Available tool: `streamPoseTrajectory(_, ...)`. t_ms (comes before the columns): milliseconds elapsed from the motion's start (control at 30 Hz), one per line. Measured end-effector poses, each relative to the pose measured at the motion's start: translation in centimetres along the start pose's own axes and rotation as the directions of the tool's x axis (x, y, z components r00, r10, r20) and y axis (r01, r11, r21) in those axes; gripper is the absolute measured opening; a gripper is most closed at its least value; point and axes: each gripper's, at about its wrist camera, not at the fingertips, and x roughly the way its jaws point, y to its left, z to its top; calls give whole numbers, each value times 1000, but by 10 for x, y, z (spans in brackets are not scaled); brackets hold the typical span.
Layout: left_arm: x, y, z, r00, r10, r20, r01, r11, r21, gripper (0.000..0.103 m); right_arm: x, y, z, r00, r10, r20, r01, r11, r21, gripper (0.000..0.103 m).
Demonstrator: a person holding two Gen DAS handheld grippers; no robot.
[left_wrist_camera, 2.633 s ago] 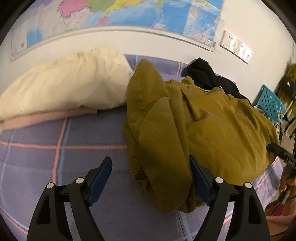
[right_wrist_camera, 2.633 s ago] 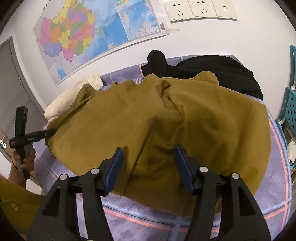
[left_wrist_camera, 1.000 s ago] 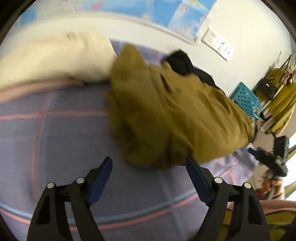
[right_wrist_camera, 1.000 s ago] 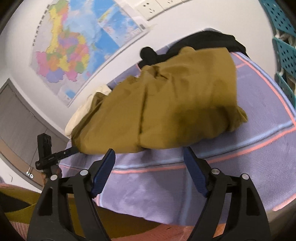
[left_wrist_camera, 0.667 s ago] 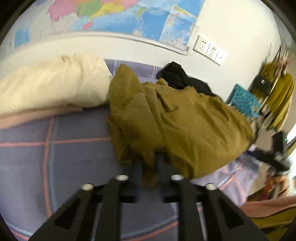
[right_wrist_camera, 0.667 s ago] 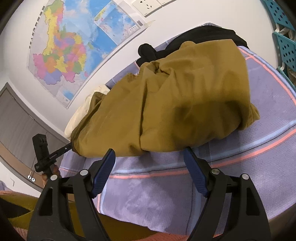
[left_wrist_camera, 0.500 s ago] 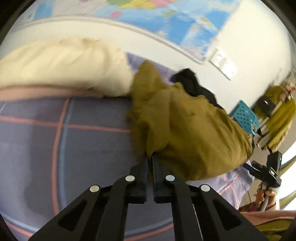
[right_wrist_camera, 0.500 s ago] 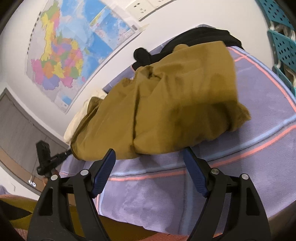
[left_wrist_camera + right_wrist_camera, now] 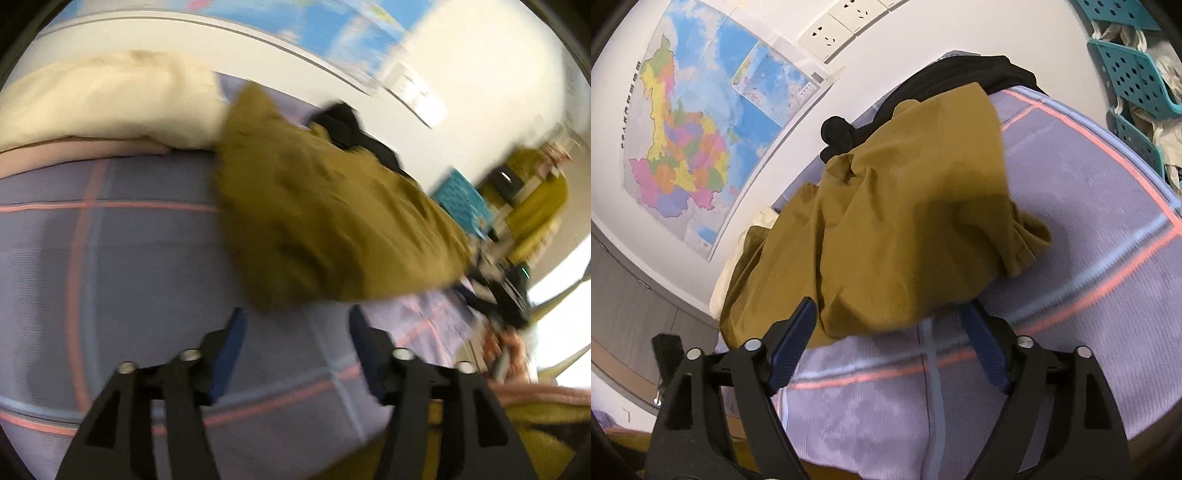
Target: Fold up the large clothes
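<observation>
Mustard garment (image 9: 905, 229) lies diagonally across bedspread (image 9: 1089, 266); both hand-held grippers (image 9: 295, 321) (image 9: 886, 317) spread, left just reopened.

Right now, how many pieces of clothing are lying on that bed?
2: a mustard-yellow garment heaped mid-bed, and a black garment behind it by the wall. More may be hidden underneath.

One mustard garment (image 9: 908, 229), one black garment (image 9: 964, 75), one pillow (image 9: 99, 99).

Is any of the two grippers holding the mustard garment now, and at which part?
Nothing is held. The left gripper, whose jaws have just been opening, stands empty short of the mustard garment. The right gripper is open too, its pads not pressing the near hem.
</observation>
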Motion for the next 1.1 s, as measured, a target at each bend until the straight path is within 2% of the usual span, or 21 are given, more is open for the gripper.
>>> streamPoseTrajectory(100, 20, -6, 1, 998, -50, -48, 49, 999, -22, 62, 10, 7, 3, 1000, -23, 6, 23, 1000, -10, 87)
streamPoseTrajectory(167, 39, -2, 9, 993, -77, -85, 70, 994, -79, 63, 12, 9, 4, 1000, -19, 5, 19, 1000, -10, 89)
streamPoseTrajectory(233, 46, 5, 17, 992, -110, -59, 102, 986, -130, 67, 13, 8, 6, 1000, -16, 5, 16, 1000, 4, 89)
streamPoseTrajectory(300, 51, 14, 25, 986, -160, -46, 147, 967, -209, 69, 14, 7, 7, 1000, -2, 7, 2, 1000, 18, 89)
streamPoseTrajectory(400, 52, 22, 31, 984, -180, 13, 175, 939, -297, 70, 17, 6, 11, 1000, 10, 12, -11, 999, 33, 89)
streamPoseTrajectory(467, 49, 20, 30, 987, -141, 77, 159, 935, -316, 69, 22, 8, 13, 1000, 16, 15, -17, 999, 36, 89)
streamPoseTrajectory(567, 46, -8, 31, 993, -9, 118, 31, 982, -188, 70, 30, 11, 19, 999, 32, 26, -33, 999, 43, 89)
streamPoseTrajectory(600, 48, -13, 31, 992, 19, 124, 0, 989, -150, 74, 31, 11, 20, 999, 40, 32, -41, 998, 44, 90)
streamPoseTrajectory(667, 61, -7, 35, 997, 17, 74, -5, 987, -159, 80, 34, 12, 21, 998, 46, 35, -47, 998, 43, 93)
streamPoseTrajectory(733, 58, 3, 38, 995, -35, 98, 56, 975, -216, 84, 37, 14, 22, 998, 49, 31, -51, 998, 41, 97)
streamPoseTrajectory(833, 61, 9, 45, 992, -48, 117, 76, 964, -253, 84, 42, 17, 25, 999, 28, 34, -29, 999, 43, 98)
streamPoseTrajectory(967, 73, -8, 52, 994, 41, 106, -22, 985, -173, 85, 54, 21, 30, 997, -17, 71, 14, 999, 40, 98)
streamPoseTrajectory(1033, 76, -13, 54, 992, 80, 100, -65, 988, -140, 71, 61, 25, 31, 997, -26, 76, 25, 1000, 10, 91)
streamPoseTrajectory(1067, 76, -12, 54, 991, 99, 94, -86, 987, -135, 63, 64, 25, 32, 997, -27, 73, 27, 1000, 4, 77)
streamPoseTrajectory(1100, 75, -11, 54, 990, 106, 91, -94, 988, -125, 62, 64, 23, 33, 998, -1, 65, 1, 1000, 4, 66)
